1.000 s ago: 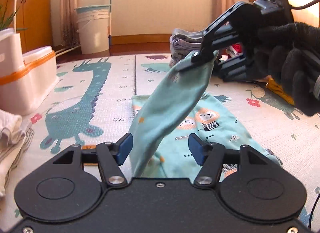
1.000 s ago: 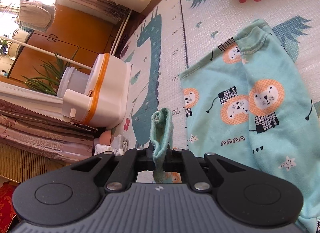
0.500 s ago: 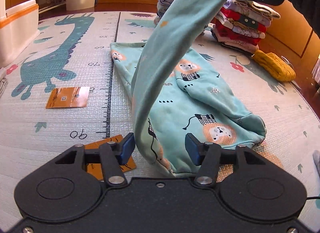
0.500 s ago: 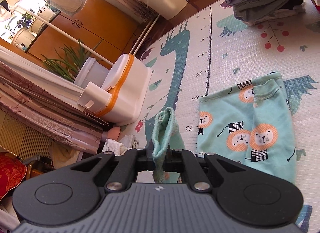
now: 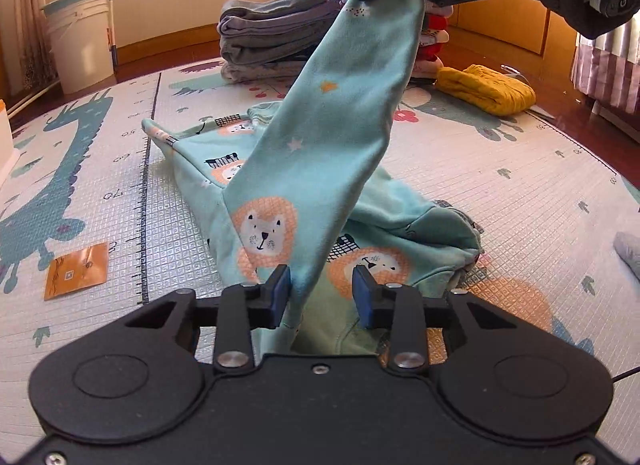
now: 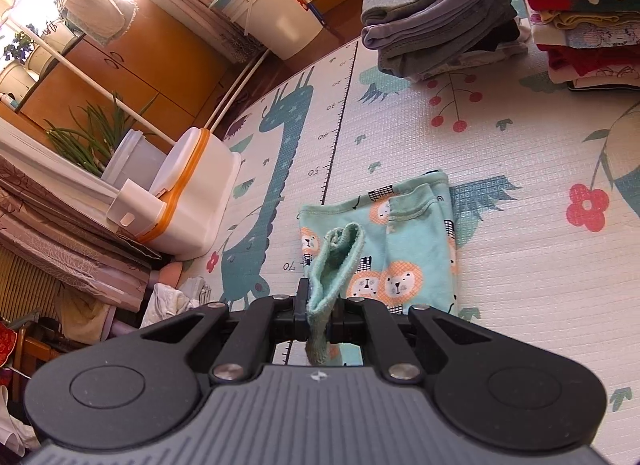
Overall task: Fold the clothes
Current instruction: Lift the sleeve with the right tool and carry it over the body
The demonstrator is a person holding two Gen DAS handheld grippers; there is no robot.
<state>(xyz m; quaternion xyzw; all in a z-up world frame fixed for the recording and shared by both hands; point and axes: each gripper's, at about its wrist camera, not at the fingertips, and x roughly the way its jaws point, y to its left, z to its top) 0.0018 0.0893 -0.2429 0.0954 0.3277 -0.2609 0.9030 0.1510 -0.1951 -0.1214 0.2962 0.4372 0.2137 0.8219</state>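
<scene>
- Card (image 5: 76, 271), orange, lies flat on mat (image 5: 520, 193), left of the garment; untouched.
- Left gripper (image 5: 322, 293): jaws closing around the low part of the raised leg; a second ago they stood much wider. Cloth sits between the pads (image 5: 280, 291) and touches the left one; the right one is clear, so no grip yet.
- Pyjamas (image 5: 320, 153), teal lion print: body on the mat, one leg pulled up into a taut diagonal band. A second ago the band was lower and slacker.
- Right gripper (image 6: 318, 311): clamped on the cuff, now higher than before.
- Stacks (image 6: 440, 13) of folded clothes stand well behind.
- Judgement: once the left pinch lands, both ends are controlled and the leg can be laid across for the fold.
</scene>
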